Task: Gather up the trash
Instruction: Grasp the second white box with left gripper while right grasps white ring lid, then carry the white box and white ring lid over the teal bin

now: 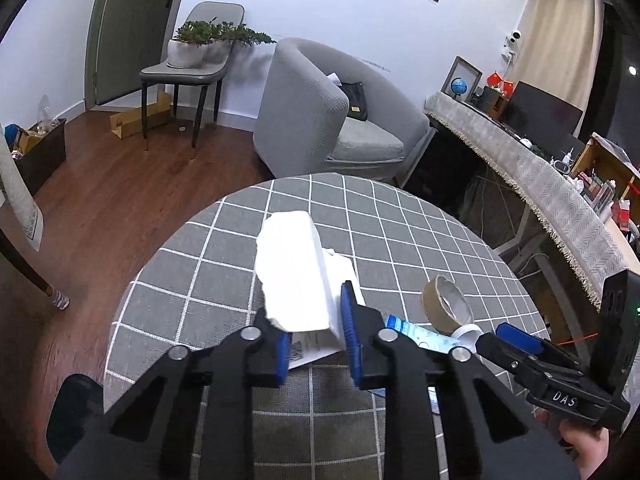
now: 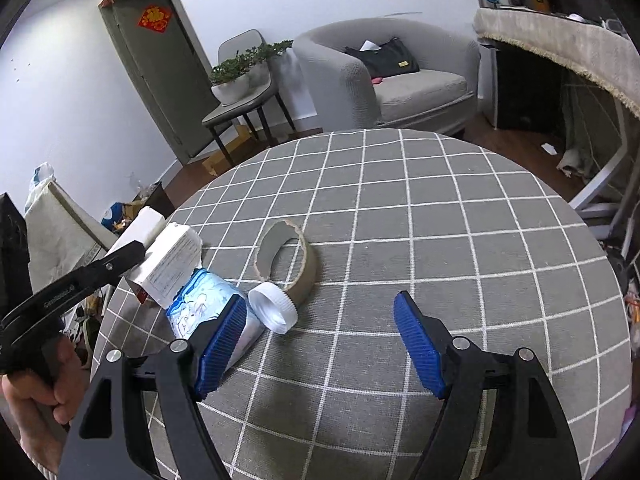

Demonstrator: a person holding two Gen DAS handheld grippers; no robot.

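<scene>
Two tools | left tool (image 1: 314,330) clenched on white box (image 1: 294,268) | right tool (image 2: 320,344) released, tube (image 2: 208,308) at its 10 o'clock, nearer

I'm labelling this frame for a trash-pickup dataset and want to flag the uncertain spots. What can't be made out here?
- Left wrist view: the blue packet is mostly hidden behind the left gripper and the white foam block it clamps.
- Left wrist view: the print on the white box is too small to read.
- Right wrist view: the packet's near end lies behind a finger of the right gripper.
- Both views: no trash bin can be identified with certainty.
</scene>
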